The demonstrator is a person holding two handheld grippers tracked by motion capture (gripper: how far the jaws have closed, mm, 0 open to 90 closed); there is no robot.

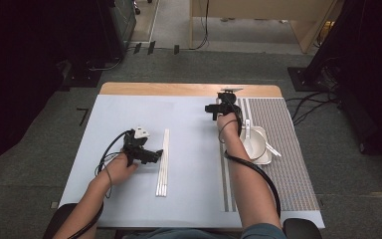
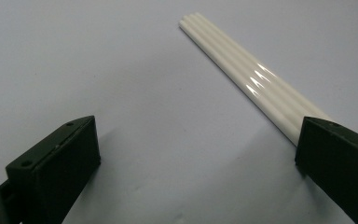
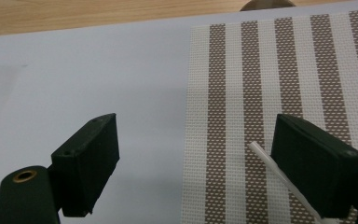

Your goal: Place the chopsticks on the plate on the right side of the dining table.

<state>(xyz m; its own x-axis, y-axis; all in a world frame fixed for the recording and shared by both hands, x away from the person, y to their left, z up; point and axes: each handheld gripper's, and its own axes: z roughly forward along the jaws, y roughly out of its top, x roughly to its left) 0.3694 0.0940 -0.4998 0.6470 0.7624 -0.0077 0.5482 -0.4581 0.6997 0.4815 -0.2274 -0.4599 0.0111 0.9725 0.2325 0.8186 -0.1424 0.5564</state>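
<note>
High view: the left gripper (image 1: 151, 155) rests low on the pale blue table cover (image 1: 129, 119), jaws spread and holding nothing, just left of the white chopsticks (image 1: 163, 162). The chopsticks lie side by side as a tight bundle near the middle of the cover, running front to back, with bare cover on both sides and well clear of every table edge. In the left gripper view the bundle (image 2: 242, 74) passes under the right-hand jaw; whether that jaw touches it cannot be told. The right gripper (image 1: 214, 109), likewise spread and empty, sits toward the far wooden table edge (image 1: 179, 89), at the left border of the striped placemat (image 1: 278, 149). On the placemat stand a white dish (image 1: 261, 155) and a white spoon (image 1: 247, 139), beside the right forearm. In the right gripper view a thin white rod tip (image 3: 261, 154) lies on the placemat by the right-hand jaw.
</note>
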